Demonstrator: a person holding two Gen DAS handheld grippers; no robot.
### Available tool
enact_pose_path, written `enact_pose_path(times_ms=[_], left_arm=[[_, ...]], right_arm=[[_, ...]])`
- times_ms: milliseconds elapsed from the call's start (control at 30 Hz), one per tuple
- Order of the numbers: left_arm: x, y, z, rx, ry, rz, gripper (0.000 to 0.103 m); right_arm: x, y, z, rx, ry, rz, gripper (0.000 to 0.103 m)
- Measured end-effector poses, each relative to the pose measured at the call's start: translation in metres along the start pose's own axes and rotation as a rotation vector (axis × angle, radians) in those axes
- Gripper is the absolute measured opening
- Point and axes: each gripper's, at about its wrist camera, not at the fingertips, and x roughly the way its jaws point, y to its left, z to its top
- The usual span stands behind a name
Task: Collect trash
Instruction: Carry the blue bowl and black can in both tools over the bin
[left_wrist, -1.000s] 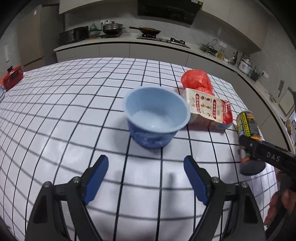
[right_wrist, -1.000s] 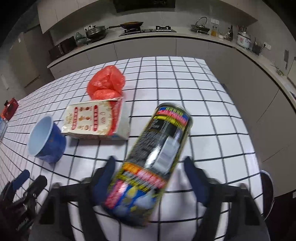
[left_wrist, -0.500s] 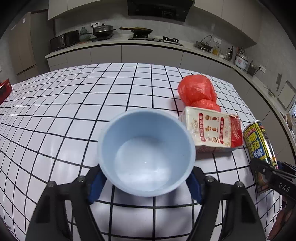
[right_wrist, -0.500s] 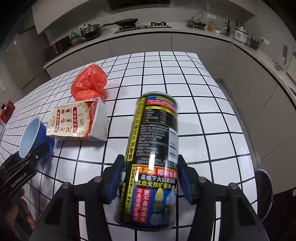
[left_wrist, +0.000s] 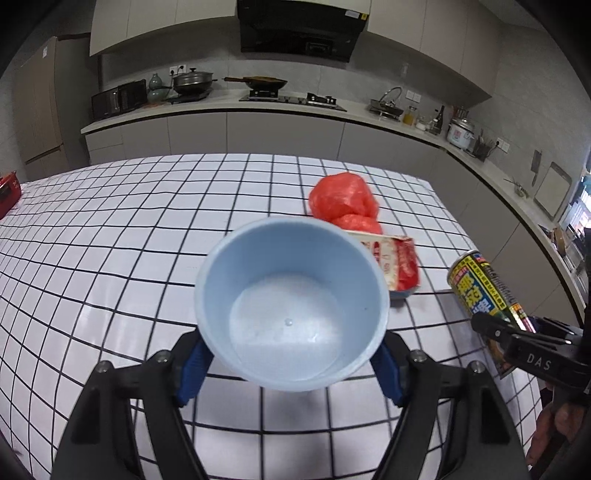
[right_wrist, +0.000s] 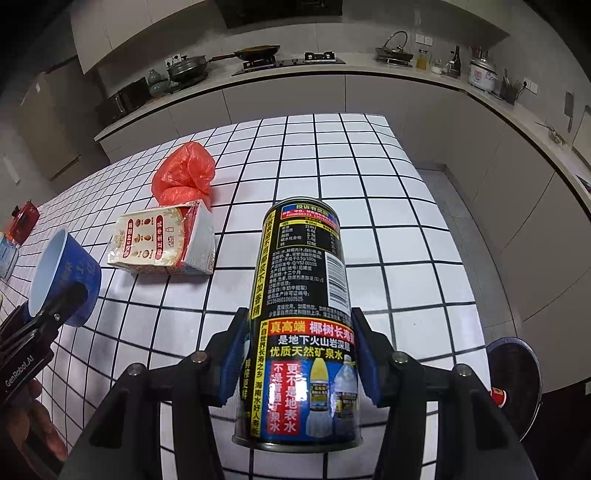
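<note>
- The left gripper (left_wrist: 291, 363) holds a light blue cup (left_wrist: 291, 302) between its blue pads, one pad on each side of the cup's lower wall; the cup's open mouth faces the left wrist camera and its inside looks empty.
- In the right wrist view the same cup (right_wrist: 64, 277) shows a darker blue outer wall with pale lettering and appears lifted above the white tiled counter (right_wrist: 369, 177).
- The right gripper (right_wrist: 301, 360) has a tall dark drink can (right_wrist: 303, 314) between its jaws, which are closing at this moment, with both pads against the can's sides; the can stands roughly upright in the grip, its printed label facing the camera.
- A flattened carton (right_wrist: 162, 242) with red print lies on the counter, clear of both grippers.
- A crumpled red plastic bag (right_wrist: 184, 175) sits just behind the carton, touching its far edge.
- A hand (right_wrist: 33, 424) shows at the lower left of the right wrist view, under the left gripper's body.
</note>
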Motion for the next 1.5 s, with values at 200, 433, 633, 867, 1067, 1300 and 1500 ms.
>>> enact_pose_path(times_ms=[200, 433, 633, 867, 1067, 1300, 1500], left_arm=[[0.001, -0.015, -0.006, 0.030, 0.021, -0.015, 0.076], [0.004, -0.024, -0.009, 0.052, 0.042, -0.030, 0.076], [0.000, -0.048, -0.010, 0.076, 0.029, -0.062, 0.076], [-0.011, -0.095, -0.017, 0.119, 0.013, -0.108, 0.076], [-0.019, -0.149, -0.027, 0.156, 0.011, -0.134, 0.076], [-0.030, -0.228, -0.040, 0.205, 0.010, -0.164, 0.076], [-0.033, -0.301, -0.059, 0.244, 0.025, -0.204, 0.076]], right_arm=[[0.011, 0.002, -0.005, -0.030, 0.055, -0.003, 0.063], [0.014, 0.001, 0.000, -0.040, 0.038, 0.005, 0.055], [-0.013, -0.014, -0.008, -0.014, -0.007, 0.008, 0.055], [-0.045, -0.054, -0.020, 0.018, -0.043, -0.007, 0.055], [-0.070, -0.103, -0.032, 0.049, -0.069, -0.017, 0.055], [-0.097, -0.180, -0.049, 0.080, -0.085, -0.034, 0.055], [-0.111, -0.252, -0.068, 0.105, -0.070, -0.061, 0.055]])
